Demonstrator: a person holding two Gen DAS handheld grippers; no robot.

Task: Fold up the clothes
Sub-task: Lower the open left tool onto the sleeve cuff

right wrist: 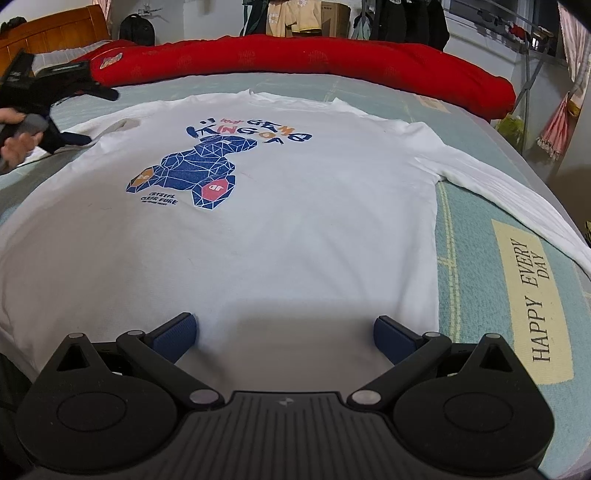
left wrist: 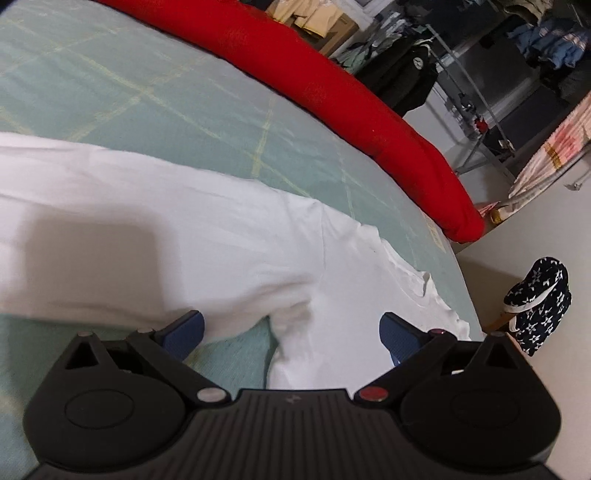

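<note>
A white long-sleeved shirt [right wrist: 295, 229] with a blue bear print lies flat, front up, on a pale green bedspread [right wrist: 476, 236]. Its right sleeve [right wrist: 509, 195] stretches toward the bed's right edge. My right gripper [right wrist: 286, 336] hovers open over the hem, holding nothing. In the right wrist view my left gripper [right wrist: 88, 114], held in a hand, is open by the shirt's left shoulder. From the left wrist view, the left gripper [left wrist: 291, 332] is open above white cloth [left wrist: 184, 229] near the armpit, with nothing pinched.
A long red bolster [right wrist: 295, 59] runs along the far side of the bed. A wooden headboard [right wrist: 55, 29] stands at the back left. Clothes racks [left wrist: 480, 92] and hanging garments fill the room behind. A dark star-patterned slipper [left wrist: 535, 302] sits on the floor past the bed's edge.
</note>
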